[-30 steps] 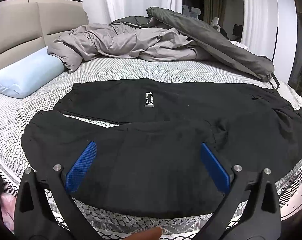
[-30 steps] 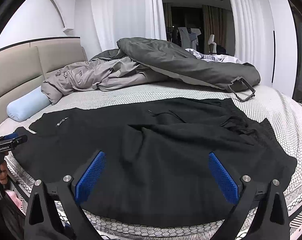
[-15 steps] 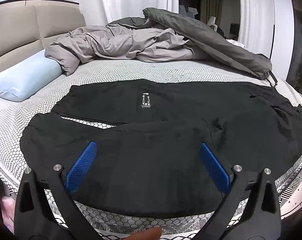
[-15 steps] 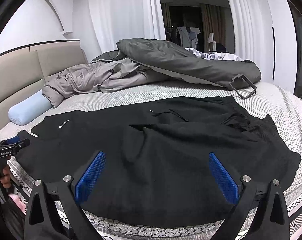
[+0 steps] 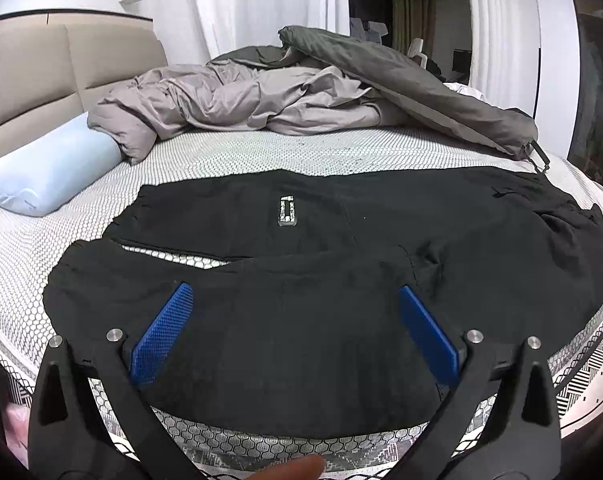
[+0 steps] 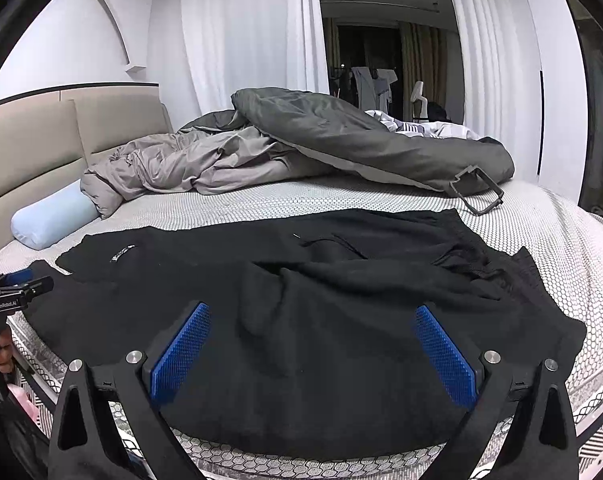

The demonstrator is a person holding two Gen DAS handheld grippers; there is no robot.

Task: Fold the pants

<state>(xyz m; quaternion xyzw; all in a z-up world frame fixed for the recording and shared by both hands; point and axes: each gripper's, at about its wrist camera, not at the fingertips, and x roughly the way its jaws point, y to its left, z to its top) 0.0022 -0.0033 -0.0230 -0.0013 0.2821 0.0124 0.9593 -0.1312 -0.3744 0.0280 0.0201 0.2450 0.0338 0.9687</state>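
While the black pants [image 5: 341, 248] lay spread across the near part of the bed [image 5: 261, 152], legs toward the headboard side and waistband to the right, both pairs of tongs hovered wide apart and empty at the mattress edge. The left tongs [image 5: 295, 332] hung over the nearer leg, the right tongs [image 6: 313, 344] over the seat, probably so each could take an edge for the first fold. A rumpled duvet [image 5: 261, 96] was pushed back, leaving room to work.
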